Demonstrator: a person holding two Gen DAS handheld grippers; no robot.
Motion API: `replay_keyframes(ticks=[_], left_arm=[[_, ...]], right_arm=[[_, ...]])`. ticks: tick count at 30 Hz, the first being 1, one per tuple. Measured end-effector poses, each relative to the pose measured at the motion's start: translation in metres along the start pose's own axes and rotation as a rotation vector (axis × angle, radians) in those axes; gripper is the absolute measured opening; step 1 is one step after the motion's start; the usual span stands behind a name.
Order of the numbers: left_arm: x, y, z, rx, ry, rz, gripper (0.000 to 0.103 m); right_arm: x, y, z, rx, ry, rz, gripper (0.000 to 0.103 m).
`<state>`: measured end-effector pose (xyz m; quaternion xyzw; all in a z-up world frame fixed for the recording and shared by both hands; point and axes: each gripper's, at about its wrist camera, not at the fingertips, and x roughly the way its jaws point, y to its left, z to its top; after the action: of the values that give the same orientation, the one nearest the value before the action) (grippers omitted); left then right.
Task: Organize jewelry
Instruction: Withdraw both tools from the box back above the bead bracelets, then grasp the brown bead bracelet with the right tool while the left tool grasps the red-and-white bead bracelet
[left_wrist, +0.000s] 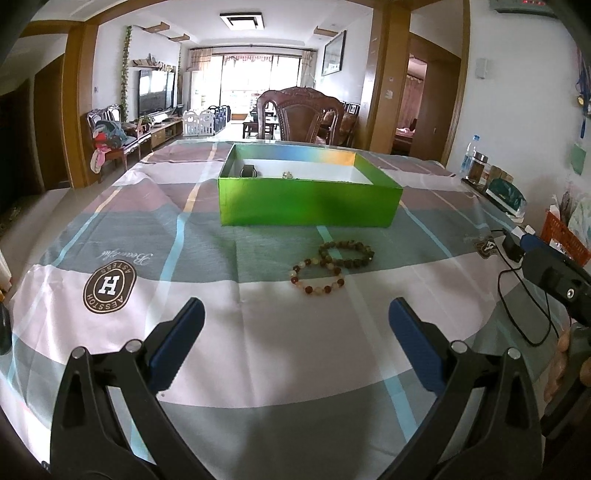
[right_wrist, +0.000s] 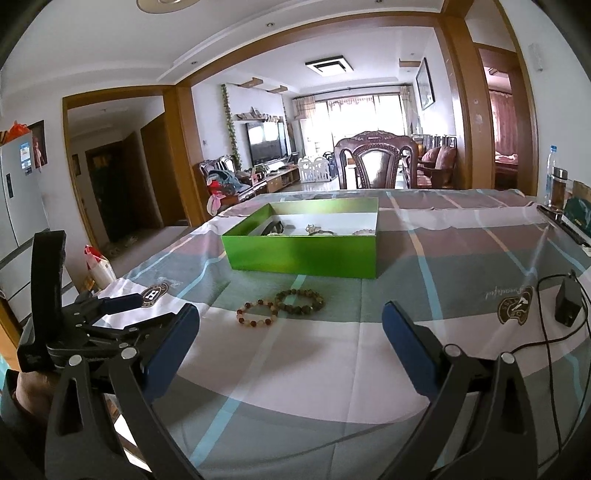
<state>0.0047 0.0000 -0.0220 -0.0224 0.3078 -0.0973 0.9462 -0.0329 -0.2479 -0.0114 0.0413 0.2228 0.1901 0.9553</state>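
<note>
Two bead bracelets lie touching on the checked tablecloth in front of a green box (left_wrist: 306, 199) (right_wrist: 303, 254). The dark brown bracelet (left_wrist: 346, 254) (right_wrist: 300, 300) is nearer the box; the red-and-cream bracelet (left_wrist: 317, 277) (right_wrist: 257, 312) overlaps its near side. The box holds a dark watch-like piece (left_wrist: 248, 171) and other small jewelry (right_wrist: 319, 230). My left gripper (left_wrist: 295, 317) is open and empty, well short of the bracelets. My right gripper (right_wrist: 290, 325) is open and empty, to the right of the left one, which shows at the left edge of the right wrist view (right_wrist: 122, 314).
A black adapter (right_wrist: 567, 301) with a looping cable lies on the table at the right. Bottles and boxes (left_wrist: 491, 177) stand along the right table edge by an orange basket (left_wrist: 563, 236). A carved wooden chair (left_wrist: 301, 118) stands behind the table's far edge.
</note>
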Motion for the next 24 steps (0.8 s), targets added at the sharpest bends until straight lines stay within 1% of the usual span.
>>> replay_keyframes(ticks=[4, 5, 8, 9, 10, 12, 14, 16, 18, 19, 20, 21, 22, 23, 24], left_arm=[[0.005, 0.001, 0.002, 0.005, 0.011, 0.0, 0.099], [0.007, 0.001, 0.002, 0.006, 0.014, 0.002, 0.099], [0.013, 0.001, 0.002, -0.001, 0.022, -0.002, 0.099], [0.015, 0.002, 0.003, 0.0, 0.025, 0.0, 0.099], [0.017, 0.002, 0.003, 0.002, 0.028, 0.001, 0.099], [0.022, 0.001, 0.005, 0.004, 0.034, 0.002, 0.099], [0.026, 0.003, 0.007, 0.007, 0.038, 0.007, 0.099], [0.031, 0.004, 0.01, 0.011, 0.053, 0.013, 0.099], [0.035, 0.004, 0.011, 0.015, 0.066, 0.014, 0.099], [0.037, 0.005, 0.011, 0.018, 0.071, 0.016, 0.099], [0.039, 0.005, 0.011, 0.022, 0.079, 0.019, 0.099], [0.042, 0.006, 0.012, 0.024, 0.085, 0.019, 0.099], [0.045, 0.006, 0.012, 0.027, 0.094, 0.02, 0.099], [0.047, 0.007, 0.013, 0.028, 0.1, 0.022, 0.099], [0.05, 0.007, 0.014, 0.031, 0.106, 0.023, 0.099]], right_arm=[[0.013, 0.0, 0.008, -0.025, 0.019, -0.01, 0.097], [0.021, -0.001, 0.011, -0.037, 0.035, -0.018, 0.097], [0.06, -0.005, 0.024, -0.088, 0.119, -0.063, 0.097], [0.074, -0.007, 0.026, -0.104, 0.147, -0.073, 0.094], [0.097, -0.009, 0.03, -0.116, 0.197, -0.082, 0.092], [0.125, -0.014, 0.032, -0.109, 0.259, -0.07, 0.082], [0.156, -0.016, 0.033, -0.102, 0.326, -0.051, 0.077], [0.184, -0.017, 0.029, -0.123, 0.394, -0.056, 0.07], [0.203, -0.018, 0.024, -0.119, 0.455, -0.048, 0.055], [0.208, -0.017, 0.021, -0.12, 0.476, -0.044, 0.049], [0.214, -0.017, 0.018, -0.126, 0.506, -0.044, 0.038], [0.218, -0.017, 0.014, -0.13, 0.521, -0.042, 0.032], [0.218, -0.015, 0.013, -0.151, 0.509, -0.049, 0.026], [0.218, -0.013, 0.012, -0.158, 0.509, -0.044, 0.014], [0.219, -0.013, 0.012, -0.159, 0.513, -0.035, 0.011]])
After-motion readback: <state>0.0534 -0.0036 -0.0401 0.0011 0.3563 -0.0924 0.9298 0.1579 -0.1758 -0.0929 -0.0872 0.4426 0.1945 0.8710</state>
